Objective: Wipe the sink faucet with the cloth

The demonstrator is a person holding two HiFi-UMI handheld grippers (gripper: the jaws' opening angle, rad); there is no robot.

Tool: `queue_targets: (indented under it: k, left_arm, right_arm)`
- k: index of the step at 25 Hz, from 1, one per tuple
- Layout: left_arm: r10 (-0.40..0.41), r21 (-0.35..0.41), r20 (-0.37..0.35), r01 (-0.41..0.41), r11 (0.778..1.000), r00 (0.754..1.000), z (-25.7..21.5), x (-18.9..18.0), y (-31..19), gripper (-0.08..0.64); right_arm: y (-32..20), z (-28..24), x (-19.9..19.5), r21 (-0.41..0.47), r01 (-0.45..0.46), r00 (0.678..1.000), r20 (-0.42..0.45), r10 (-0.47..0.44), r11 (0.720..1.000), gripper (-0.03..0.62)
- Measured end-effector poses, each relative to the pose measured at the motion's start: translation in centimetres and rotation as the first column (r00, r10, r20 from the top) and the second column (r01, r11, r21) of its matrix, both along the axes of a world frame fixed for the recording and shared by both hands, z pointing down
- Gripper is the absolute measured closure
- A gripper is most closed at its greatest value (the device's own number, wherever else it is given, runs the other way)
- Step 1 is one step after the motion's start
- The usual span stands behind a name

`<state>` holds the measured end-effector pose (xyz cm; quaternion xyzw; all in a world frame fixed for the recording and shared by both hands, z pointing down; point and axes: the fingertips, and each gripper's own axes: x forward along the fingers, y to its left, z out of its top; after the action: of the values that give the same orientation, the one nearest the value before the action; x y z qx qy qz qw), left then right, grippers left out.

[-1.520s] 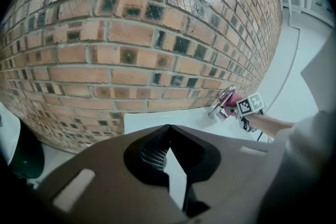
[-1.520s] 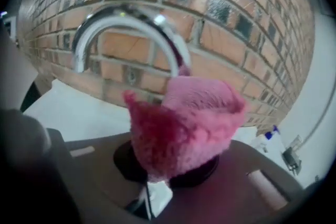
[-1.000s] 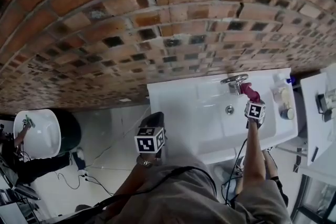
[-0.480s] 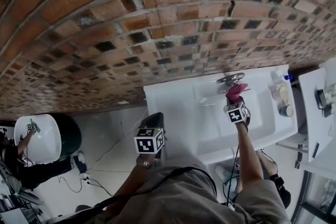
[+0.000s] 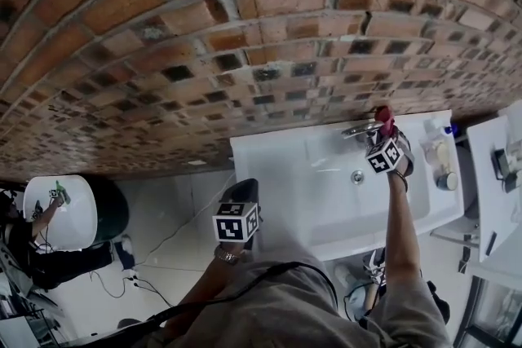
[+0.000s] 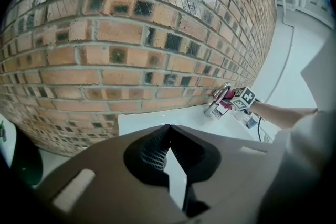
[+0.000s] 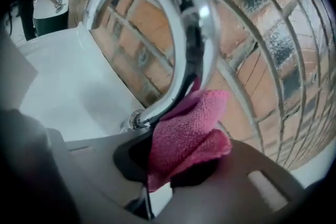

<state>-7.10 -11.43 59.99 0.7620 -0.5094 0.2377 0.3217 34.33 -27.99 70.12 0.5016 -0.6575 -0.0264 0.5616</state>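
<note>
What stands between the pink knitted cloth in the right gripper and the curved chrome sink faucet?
Nothing visible. The right gripper holds the pink knitted cloth right against the spout of the curved chrome sink faucet, with no gap or object showing between them.

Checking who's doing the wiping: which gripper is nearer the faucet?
Right. The right gripper holds the pink cloth against the faucet; the left gripper hangs beside the sink, well away.

Brick wall (image 5: 245, 28), white basin at left (image 5: 64, 214)
</note>
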Motion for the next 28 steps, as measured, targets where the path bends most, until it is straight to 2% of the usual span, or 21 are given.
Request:
queue_targets:
  k: [3, 6, 9, 11, 15, 19, 22, 25, 27, 28]
  left_arm:
    - [-0.019, 0.003, -0.003, 0.019, 1.000, 1.000, -0.2, -0.7, 0.0, 0.548]
    - [-0.020, 0.006, -0.006, 0.020, 1.000, 1.000, -0.4, -0.7, 0.2, 0.547]
    - [-0.008, 0.004, -0.013, 0.008, 1.000, 1.000, -0.1, -0.2, 0.5, 0.546]
    - [-0.001, 0.004, -0.018, 0.001, 1.000, 1.000, -0.1, 0.2, 0.5, 0.547]
    - [0.018, 0.021, -0.016, -0.018, 1.000, 1.000, -1.1, 1.2, 0.7, 0.547]
    - [0.018, 0.028, 0.000, -0.018, 0.999, 1.000, -1.6, 1.1, 1.6, 0.546]
    - [-0.006, 0.004, 0.021, 0.006, 1.000, 1.000, -1.0, -0.4, 3.3, 0.546]
    - [-0.024, -0.007, 0.028, 0.024, 1.000, 0.999, -0.3, -1.8, 4.9, 0.546]
    - [-0.027, 0.001, 0.022, 0.027, 1.000, 0.999, -0.3, -2.5, 5.7, 0.546]
    - [-0.024, 0.010, 0.016, 0.024, 1.000, 1.000, -0.4, -2.7, 6.3, 0.547]
  right_arm:
    - [1.0, -3.1, -0.6, 0.091, 0.061, 0.998, 0.024, -0.063, 0.994, 0.543]
    - [2.8, -7.2, -2.0, 0.182, 0.145, 0.987, 0.040, -0.155, 0.972, 0.542]
    - [4.3, -10.0, -5.4, 0.206, 0.246, 0.966, 0.027, -0.257, 0.947, 0.542]
    - [4.8, -10.1, -8.6, 0.197, 0.277, 0.953, 0.071, -0.295, 0.941, 0.540]
    - [5.1, -5.7, -13.3, 0.126, 0.221, 0.955, 0.175, -0.241, 0.967, 0.541]
    - [5.1, -1.8, -15.5, 0.061, 0.146, 0.949, 0.272, -0.157, 0.987, 0.541]
    - [6.0, -0.6, -17.3, 0.034, 0.172, 0.930, 0.325, -0.174, 0.984, 0.541]
    - [7.2, -3.4, -19.9, 0.142, 0.214, 0.903, 0.350, -0.251, 0.967, 0.541]
    - [9.0, -7.3, -22.1, 0.257, 0.206, 0.864, 0.405, -0.298, 0.944, 0.541]
    - [10.4, -9.2, -23.3, 0.302, 0.179, 0.834, 0.458, -0.307, 0.936, 0.541]
